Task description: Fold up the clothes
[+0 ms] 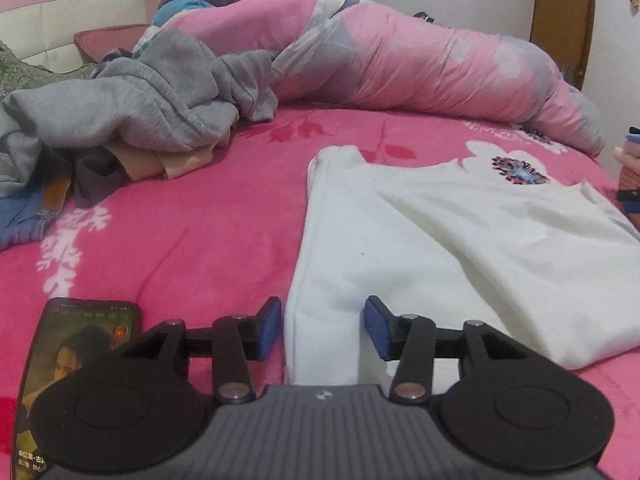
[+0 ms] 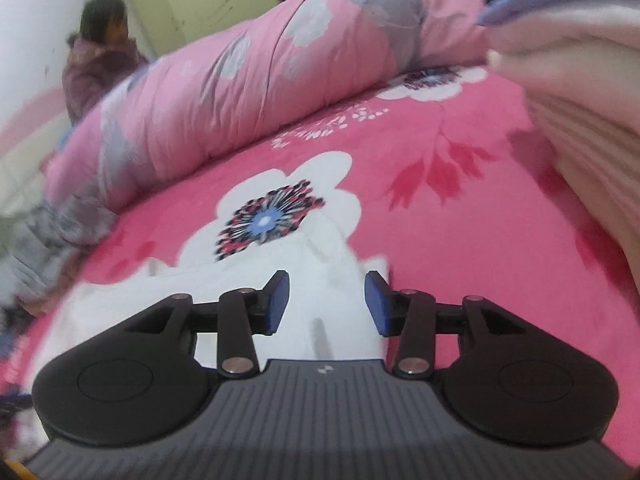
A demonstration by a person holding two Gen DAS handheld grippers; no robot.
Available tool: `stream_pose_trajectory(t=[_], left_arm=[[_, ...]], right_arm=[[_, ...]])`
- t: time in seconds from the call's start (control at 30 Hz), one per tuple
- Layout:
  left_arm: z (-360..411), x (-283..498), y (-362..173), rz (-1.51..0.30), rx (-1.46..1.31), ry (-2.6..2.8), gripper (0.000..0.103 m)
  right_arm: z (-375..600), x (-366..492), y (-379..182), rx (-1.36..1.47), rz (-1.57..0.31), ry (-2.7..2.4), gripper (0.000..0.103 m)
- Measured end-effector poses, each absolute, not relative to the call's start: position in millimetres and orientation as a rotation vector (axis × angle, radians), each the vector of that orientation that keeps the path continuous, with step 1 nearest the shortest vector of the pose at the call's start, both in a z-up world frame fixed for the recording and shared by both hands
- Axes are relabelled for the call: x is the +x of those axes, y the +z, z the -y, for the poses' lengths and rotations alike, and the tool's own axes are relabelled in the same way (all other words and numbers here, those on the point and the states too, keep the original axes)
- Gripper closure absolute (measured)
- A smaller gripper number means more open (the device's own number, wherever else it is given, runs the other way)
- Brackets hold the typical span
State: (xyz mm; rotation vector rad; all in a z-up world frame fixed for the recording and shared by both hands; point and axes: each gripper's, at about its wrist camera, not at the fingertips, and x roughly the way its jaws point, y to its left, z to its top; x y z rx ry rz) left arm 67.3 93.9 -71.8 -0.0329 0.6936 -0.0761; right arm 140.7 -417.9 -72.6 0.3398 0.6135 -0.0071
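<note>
Left gripper [image 1: 323, 328]: jaws wide apart, blue pads either side of the near edge of a white garment [image 1: 440, 248], nothing clamped. Whether the pads touch the cloth cannot be told. Right gripper [image 2: 326, 304]: jaws equally wide, over another edge of the same garment [image 2: 224, 288], holding nothing; the view is motion-blurred.

Garment lies flat on the bed, folded into a long strip at its left side. In the left view the long axis runs from the gripper away toward the far end of the bed, and the body spreads right.

A phone [image 1: 76, 360] lies just left of the left gripper, screen lit.

Surface: pink floral blanket [image 1: 200, 248] with a large white flower print [image 2: 280, 208]. Along the far side, a rolled pink-and-grey quilt [image 1: 400, 64]. Far left, a heap of clothes topped by a grey sweatshirt [image 1: 132, 104]. At right, a pale folded stack [image 2: 580, 140]. A person in a purple coat [image 2: 96, 72] is beyond the quilt. White walls, cream cupboard [image 2: 200, 4], wooden door [image 1: 564, 16].
</note>
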Motion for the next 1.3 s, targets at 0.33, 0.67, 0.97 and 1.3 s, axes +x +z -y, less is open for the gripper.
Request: stream_pose_trajectory(t=[0.33,0.67,0.97,1.3], left_arm=[[-100,76,-79,-0.692,-0.045,-0.085,0.046],[-105,76,-79,-0.687,-0.061,-0.104,0.045],[-118,51,-67,-0.659,-0.156,-0.142,0.038],[-146,26,-72,-0.756,-0.454,-0.201,0.039]], right_arm=[[432,181,-87,0.338,-0.562,0.066,0.097],[461,177,-112,0.518,-0.585,-0.054,0.083],[447,36,-51,0.585,-0.516,-0.036,0.075],[427,-80,-115,0.991,-0.585,-0.044,0.073]])
